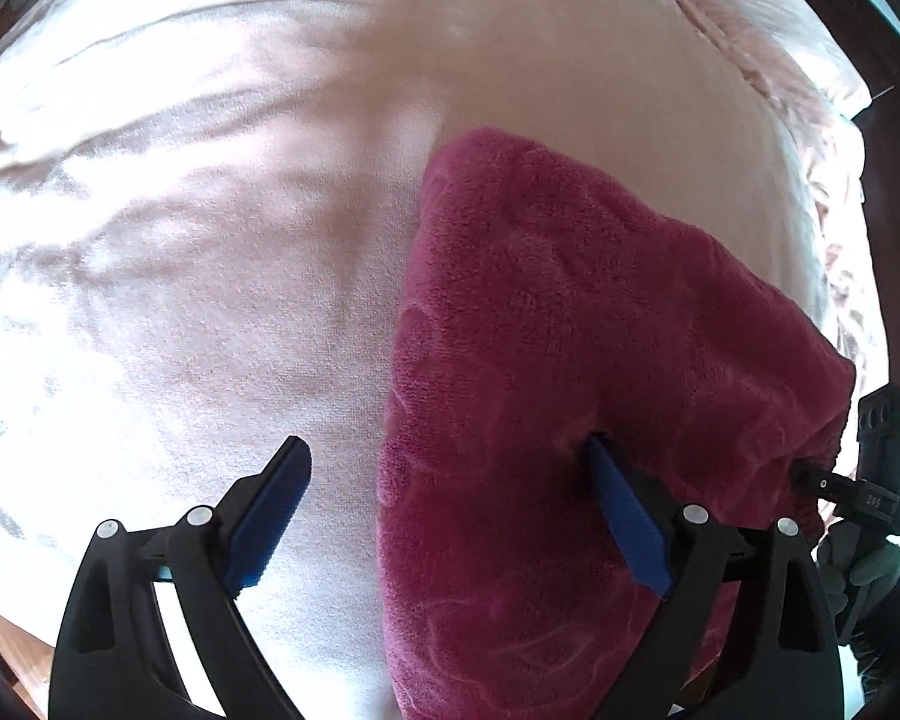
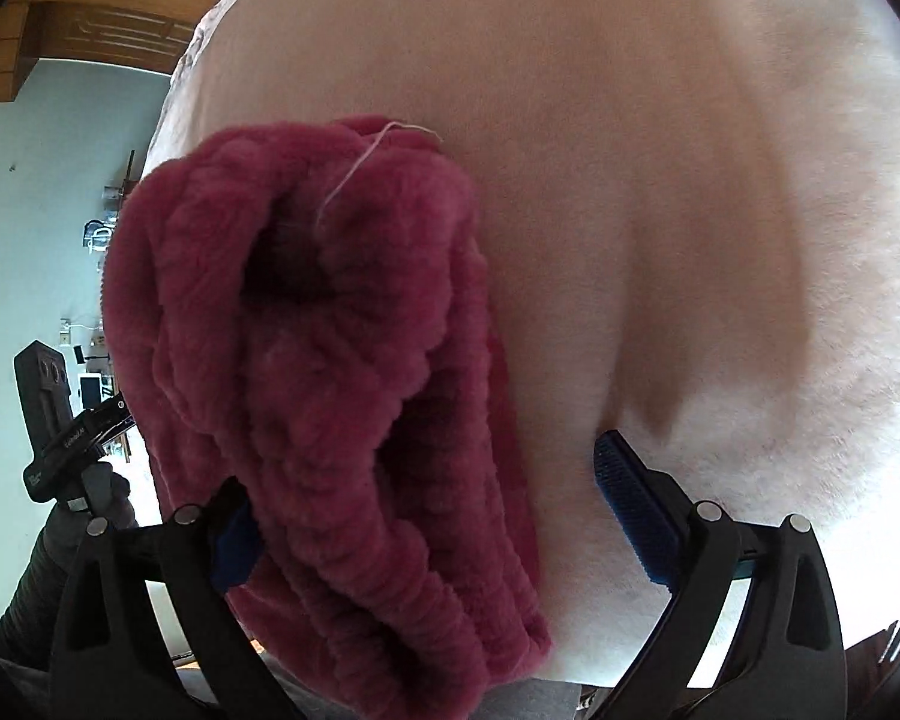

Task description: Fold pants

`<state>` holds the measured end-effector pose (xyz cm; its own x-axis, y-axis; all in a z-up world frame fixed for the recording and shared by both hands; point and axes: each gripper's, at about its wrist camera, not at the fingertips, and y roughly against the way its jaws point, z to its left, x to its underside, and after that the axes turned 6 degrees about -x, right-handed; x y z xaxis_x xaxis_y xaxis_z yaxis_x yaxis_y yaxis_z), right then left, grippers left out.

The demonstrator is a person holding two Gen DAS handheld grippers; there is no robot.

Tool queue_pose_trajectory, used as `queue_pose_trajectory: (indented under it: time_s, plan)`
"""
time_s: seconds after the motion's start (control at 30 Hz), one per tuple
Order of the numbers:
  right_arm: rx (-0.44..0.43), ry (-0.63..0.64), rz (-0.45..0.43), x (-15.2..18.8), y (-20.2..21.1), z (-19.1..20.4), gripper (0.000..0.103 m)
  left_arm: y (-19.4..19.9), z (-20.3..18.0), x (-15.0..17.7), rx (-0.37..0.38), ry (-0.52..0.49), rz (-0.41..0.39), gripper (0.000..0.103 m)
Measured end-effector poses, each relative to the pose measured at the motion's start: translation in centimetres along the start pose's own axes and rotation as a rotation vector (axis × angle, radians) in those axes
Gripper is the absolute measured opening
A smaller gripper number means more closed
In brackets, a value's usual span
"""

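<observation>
Both claws spread, nothing pinched: left claw [image 1: 444, 474] and right claw [image 2: 426, 480] are set astride the pants [image 1: 570, 360] on the bed [image 1: 180, 300], seemingly released after folding.

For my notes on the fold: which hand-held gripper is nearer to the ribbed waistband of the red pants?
Right. The right hand-held gripper is open with the waistband bunched between its fingers. The left hand-held gripper, also open, sits over smooth fleece of the pants, apart from it.
</observation>
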<state>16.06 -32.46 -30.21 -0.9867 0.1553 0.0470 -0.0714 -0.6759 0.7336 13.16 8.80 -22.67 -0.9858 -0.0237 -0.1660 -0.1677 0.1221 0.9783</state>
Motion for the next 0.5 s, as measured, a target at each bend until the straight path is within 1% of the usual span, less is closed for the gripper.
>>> queue_pose_trajectory:
  time_s: [0.23, 0.27, 0.3, 0.4, 0.5]
  plan:
    - [-0.021, 0.016, 0.022, -1.3, -1.0, -0.6, 0.101, -0.1, -1.4, -0.4, -0.038, -0.043, -0.012, 0.092]
    - [-0.023, 0.019, 0.022, -1.7, -1.3, -0.7, 0.101, -0.1, -1.5, -0.5, -0.039, -0.045, -0.013, 0.092]
    - [-0.026, 0.022, 0.022, -1.1, -0.7, -1.4, 0.101, -0.2, -1.7, -0.5, -0.038, -0.048, -0.014, 0.092]
    - [-0.035, 0.026, 0.018, -1.3, -1.1, -1.7, 0.101, -0.9, -2.7, -1.2, -0.032, -0.049, -0.014, 0.092]
    - [-0.037, 0.025, 0.018, -1.5, -1.4, -2.0, 0.101, -1.5, -2.8, -1.4, -0.018, -0.045, -0.009, 0.092]
